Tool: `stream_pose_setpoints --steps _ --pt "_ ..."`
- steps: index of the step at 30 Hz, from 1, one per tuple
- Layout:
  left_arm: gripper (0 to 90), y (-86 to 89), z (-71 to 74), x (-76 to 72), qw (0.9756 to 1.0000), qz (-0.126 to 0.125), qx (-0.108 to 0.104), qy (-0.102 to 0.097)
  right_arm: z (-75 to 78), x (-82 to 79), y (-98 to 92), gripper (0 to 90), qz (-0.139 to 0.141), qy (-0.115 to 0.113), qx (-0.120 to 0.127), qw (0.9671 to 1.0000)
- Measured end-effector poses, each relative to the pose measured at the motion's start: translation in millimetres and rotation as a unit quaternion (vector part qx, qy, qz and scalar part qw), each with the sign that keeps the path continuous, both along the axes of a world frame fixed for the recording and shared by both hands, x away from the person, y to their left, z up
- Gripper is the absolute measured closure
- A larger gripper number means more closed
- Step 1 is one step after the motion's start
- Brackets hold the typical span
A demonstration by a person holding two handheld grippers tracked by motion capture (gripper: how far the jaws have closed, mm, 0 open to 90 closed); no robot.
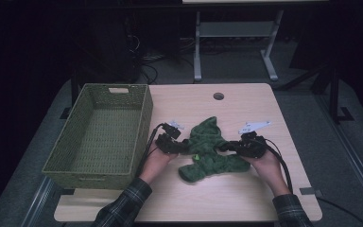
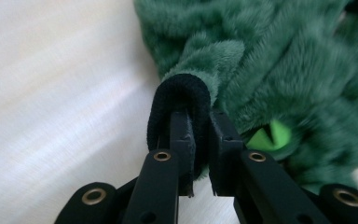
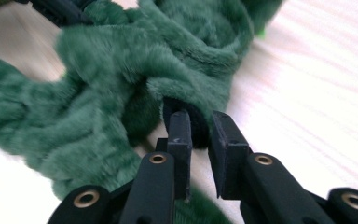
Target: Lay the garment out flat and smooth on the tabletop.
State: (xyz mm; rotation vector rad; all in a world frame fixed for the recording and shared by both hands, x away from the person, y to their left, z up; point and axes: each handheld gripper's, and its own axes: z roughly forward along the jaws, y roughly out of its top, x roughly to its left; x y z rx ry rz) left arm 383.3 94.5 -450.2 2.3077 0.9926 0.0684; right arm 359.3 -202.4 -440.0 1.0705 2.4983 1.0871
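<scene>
A fluffy green garment (image 1: 210, 149) lies crumpled on the wooden table (image 1: 246, 198), between both hands. My left gripper (image 1: 182, 145) meets its left side and is shut on a black ribbed cuff (image 2: 179, 100), which wraps over the left jaw in the left gripper view, where that gripper (image 2: 199, 122) points at the garment (image 2: 284, 60). My right gripper (image 1: 224, 147) meets the right side. In the right gripper view the right gripper (image 3: 200, 119) is shut on a black trim (image 3: 196, 128) at the edge of the garment (image 3: 121, 70). A bright green tag (image 2: 270, 137) shows in the folds.
A green woven basket (image 1: 144, 118) stands with nothing in it on the left of the table, close to my left hand. A round cable hole (image 1: 218, 96) sits near the far edge. Bare tabletop lies in front of and behind the garment. Metal table legs (image 1: 197, 52) stand beyond.
</scene>
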Motion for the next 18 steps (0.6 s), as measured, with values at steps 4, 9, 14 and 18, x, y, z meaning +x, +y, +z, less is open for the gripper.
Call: stream_pose_setpoints --steps 4,9,14,18 --pt "64.7 -0.7 5.2 -2.7 0.9999 0.006 -0.002 -0.014 -0.1 -0.3 0.5 67.7 -0.002 0.003 -0.004 1.0" --pt "57.8 0.9 42.4 -6.9 0.9971 0.016 -0.038 -0.064 22.5 -2.7 -8.6 63.6 -0.009 -0.024 0.023 0.9994" --pt "57.9 -2.1 59.8 9.1 0.9942 0.031 -0.056 -0.086 43.0 14.7 -4.5 63.7 -0.012 -0.041 0.027 0.9987" --pt "57.4 -6.9 58.9 32.3 0.9943 0.034 -0.064 -0.078 44.4 38.0 4.4 64.1 -0.012 -0.027 0.028 0.9992"
